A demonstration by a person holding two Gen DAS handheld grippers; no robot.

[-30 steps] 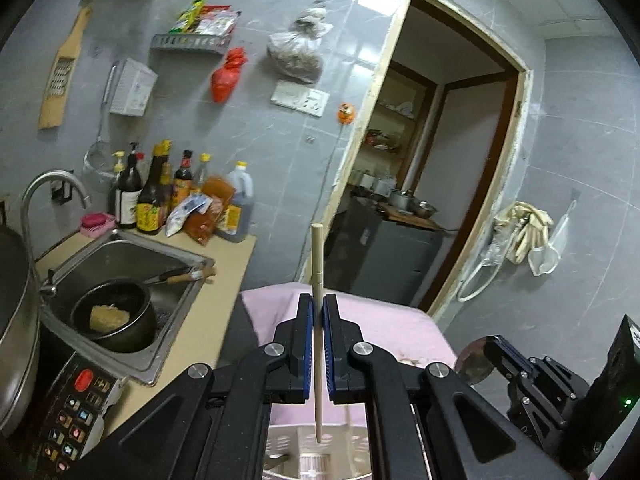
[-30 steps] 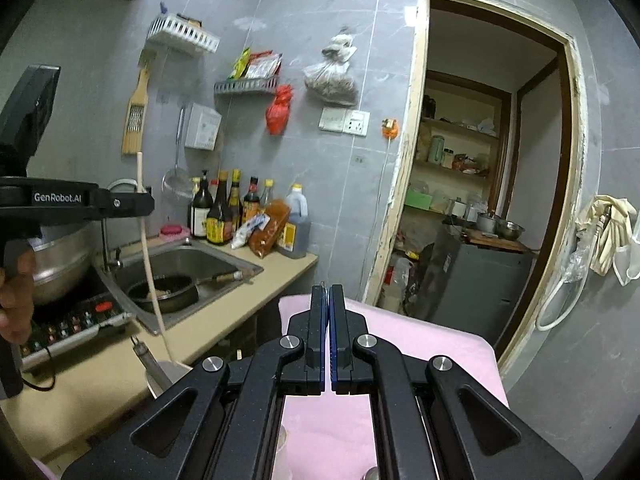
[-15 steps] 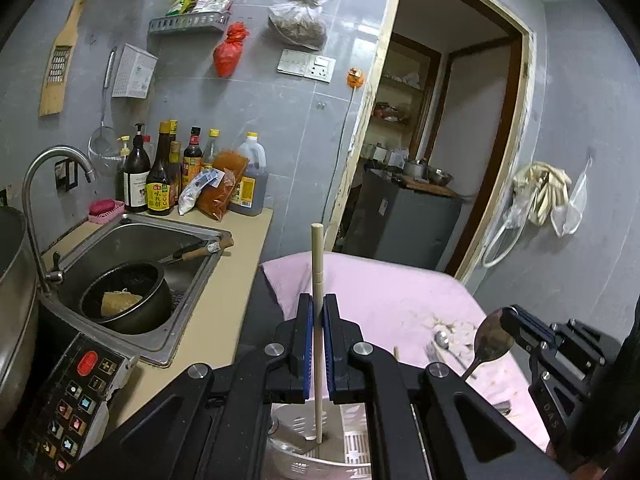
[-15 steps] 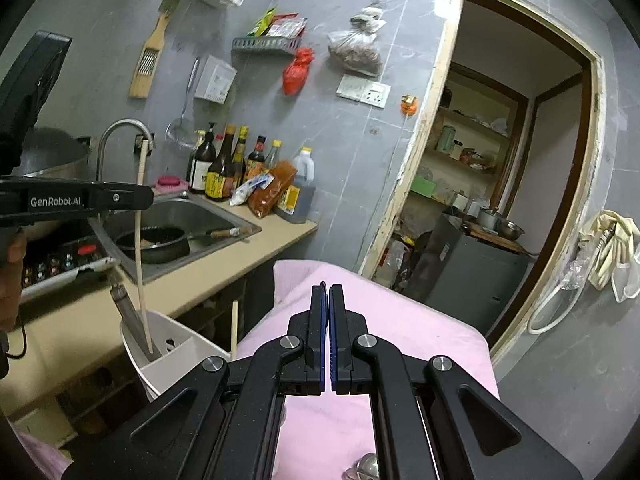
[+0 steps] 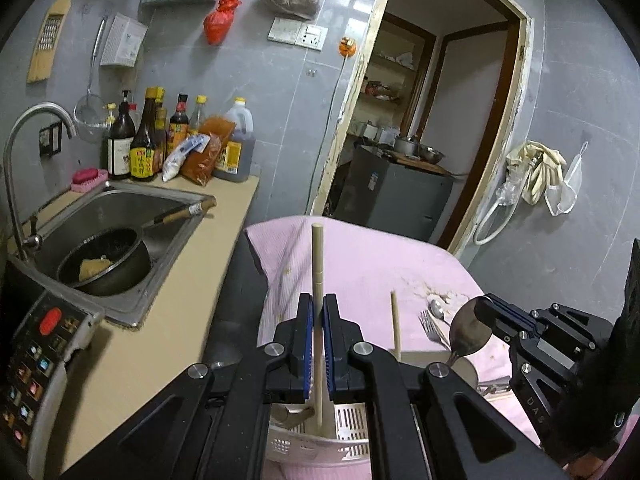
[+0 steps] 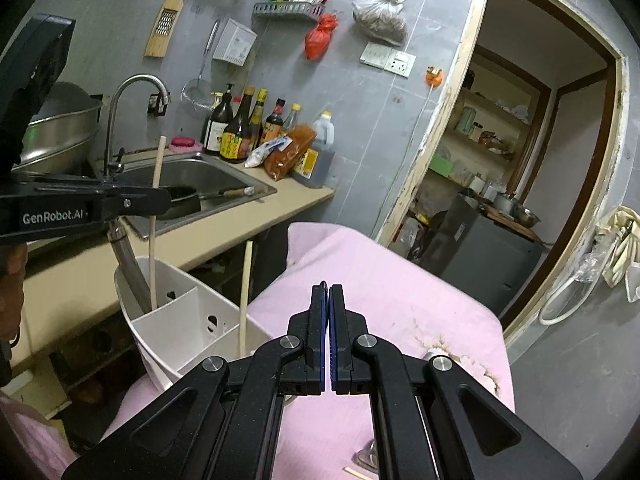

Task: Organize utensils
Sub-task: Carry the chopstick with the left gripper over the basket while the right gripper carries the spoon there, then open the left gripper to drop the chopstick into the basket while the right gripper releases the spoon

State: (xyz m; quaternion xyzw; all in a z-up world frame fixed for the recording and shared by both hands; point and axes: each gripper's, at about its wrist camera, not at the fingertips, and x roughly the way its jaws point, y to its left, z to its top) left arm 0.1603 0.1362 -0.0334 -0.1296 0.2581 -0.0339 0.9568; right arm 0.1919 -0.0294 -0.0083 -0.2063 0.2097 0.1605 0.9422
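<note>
Above the caddy (image 5: 352, 420), both claws tilted down.

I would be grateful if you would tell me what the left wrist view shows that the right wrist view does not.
Only the left wrist view shows the spoon pinched by the right gripper, and a fork lying on the pink cloth. Only the right wrist view shows the white holder's divided compartments. Both show the chopstick clamped upright in the left gripper, reaching down into the holder.

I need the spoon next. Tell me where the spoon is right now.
In the left wrist view, the spoon sits at the right, clamped in the right gripper, bowl up, above the white utensil holder.
</note>
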